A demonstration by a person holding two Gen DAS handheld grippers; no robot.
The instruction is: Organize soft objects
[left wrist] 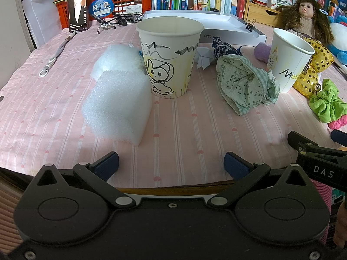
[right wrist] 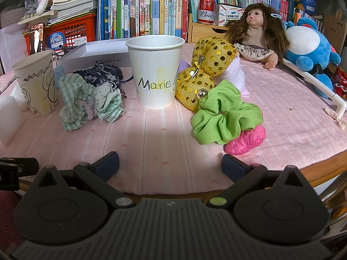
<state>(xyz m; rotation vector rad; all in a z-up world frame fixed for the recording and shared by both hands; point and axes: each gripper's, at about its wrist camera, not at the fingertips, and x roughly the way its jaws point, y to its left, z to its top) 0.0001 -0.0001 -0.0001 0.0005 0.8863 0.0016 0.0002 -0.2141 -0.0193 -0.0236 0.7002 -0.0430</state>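
Two claws (left wrist: 171, 164) (right wrist: 170, 164) wide and empty, cup (right wrist: 155, 71) lettered "Marie", red can (right wrist: 206, 10) seemingly "Bud…", box (right wrist: 95, 57) "NO.A-2224"

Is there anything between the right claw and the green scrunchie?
Nothing visible. The right claw is open at the table's near edge, and only bare pink cloth lies between it and the green scrunchie. The pink item sits beside the scrunchie, touching it.

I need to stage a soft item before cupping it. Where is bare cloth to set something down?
The near strip is bare: between the open left gripper and the drawn cup, right of the foam block, and before the Marie cup up to the right gripper. It is crowded between the cups around the green cloth and by the scrunchie.
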